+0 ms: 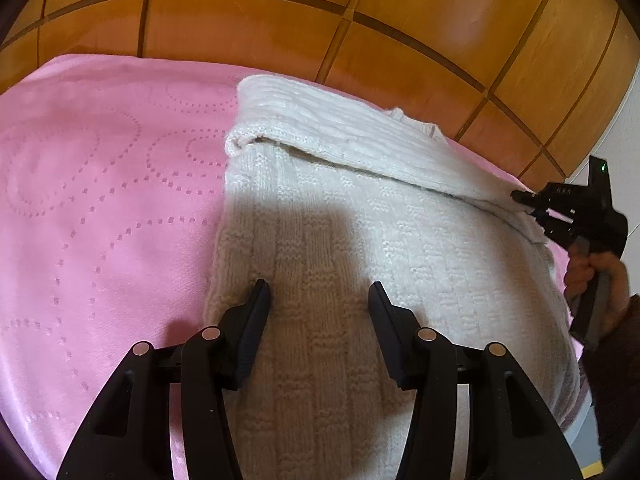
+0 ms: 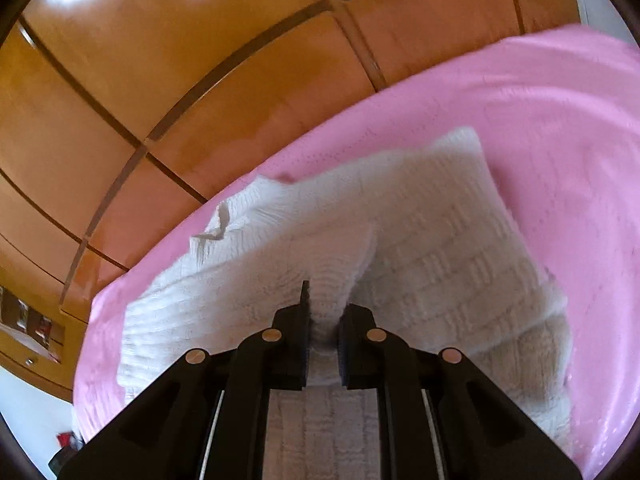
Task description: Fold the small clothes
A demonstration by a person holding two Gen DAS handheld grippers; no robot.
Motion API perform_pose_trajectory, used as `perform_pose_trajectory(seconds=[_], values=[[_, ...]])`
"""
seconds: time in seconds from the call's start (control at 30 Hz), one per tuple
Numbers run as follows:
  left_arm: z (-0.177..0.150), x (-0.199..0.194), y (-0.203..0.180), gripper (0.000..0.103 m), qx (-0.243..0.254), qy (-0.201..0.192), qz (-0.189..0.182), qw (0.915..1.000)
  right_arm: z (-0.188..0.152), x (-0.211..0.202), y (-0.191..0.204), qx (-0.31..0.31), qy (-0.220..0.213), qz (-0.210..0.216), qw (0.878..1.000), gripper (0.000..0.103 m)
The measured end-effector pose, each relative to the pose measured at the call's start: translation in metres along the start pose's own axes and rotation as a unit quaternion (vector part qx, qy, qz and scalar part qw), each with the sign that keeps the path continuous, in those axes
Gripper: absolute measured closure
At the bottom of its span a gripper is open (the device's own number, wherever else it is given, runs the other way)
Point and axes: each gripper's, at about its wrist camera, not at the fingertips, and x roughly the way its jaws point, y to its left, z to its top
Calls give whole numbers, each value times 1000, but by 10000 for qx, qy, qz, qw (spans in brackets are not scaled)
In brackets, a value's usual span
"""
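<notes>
White knit sweater (image 1: 360,240) spread on pink bedspread (image 1: 100,200), wooden headboard (image 1: 320,32) behind. Right claw (image 2: 323,320) nearly closed, pinching a bunch of knit at the garment's right edge; same claw seen from left wrist view (image 1: 532,208) at the end of the folded-over band. Grip there probably serves to carry that edge across the body and lay down a fold. Left claw (image 1: 320,304) wide open, holding nothing, poised just over the lower body of the sweater; whether touching the cloth, cannot tell. Likely placed to pin the fabric or take the near hem next. Folded band (image 1: 340,136) lying across the far part of the body, running from upper left to right claw. Long axis of the body running from the left claw toward the headboard; neck end apparently at the far side, not certain. Right wrist view motion-blurred.
</notes>
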Motion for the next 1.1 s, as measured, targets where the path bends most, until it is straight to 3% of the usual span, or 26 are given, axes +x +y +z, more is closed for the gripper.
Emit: perform_pose_trajectory(seconds=[0.1, 0.23, 0.3, 0.4, 0.43, 0.5, 0.57, 0.63, 0.8, 0.93, 1.1], values=[[3, -4, 3, 48, -95, 69, -98, 9999, 9, -5, 6, -81, -152, 108, 9998, 93], [7, -13, 7, 48, -171, 114, -293, 9994, 11, 8, -1, -277, -24, -292, 9992, 92], [13, -21, 11, 41, -347, 31, -373, 9987, 8, 8, -4, -294, -72, -287, 9991, 90], [25, -28, 24, 40, -680, -37, -666, 9954, 5, 4, -9, -134, -56, -83, 9999, 66], [30, -28, 29, 40, -742, -63, -610, 9954, 6, 5, -10, -73, -43, 56, 9999, 62], [37, -26, 36, 40, -821, -62, -518, 9953, 11, 7, -7, -151, -69, -61, 9998, 61], [46, -25, 44, 40, -945, -105, -444, 9945, 18, 13, -4, -130, 11, -65, 9999, 65], [56, -26, 51, 40, -1021, -178, -389, 9939, 21, 18, 2, -340, 85, -291, 9990, 93], [78, -24, 63, 40, -1090, -265, -346, 9931, 24, -15, 22, -870, -609, -366, 9937, 94], [99, 1, 75, 40, -1285, -49, -530, 9903, 21, 14, 3, -842, -222, -808, 9929, 93], [124, 36, 89, 40, -1720, 209, -758, 9820, 14, 20, -7, -693, -266, -807, 9940, 92]])
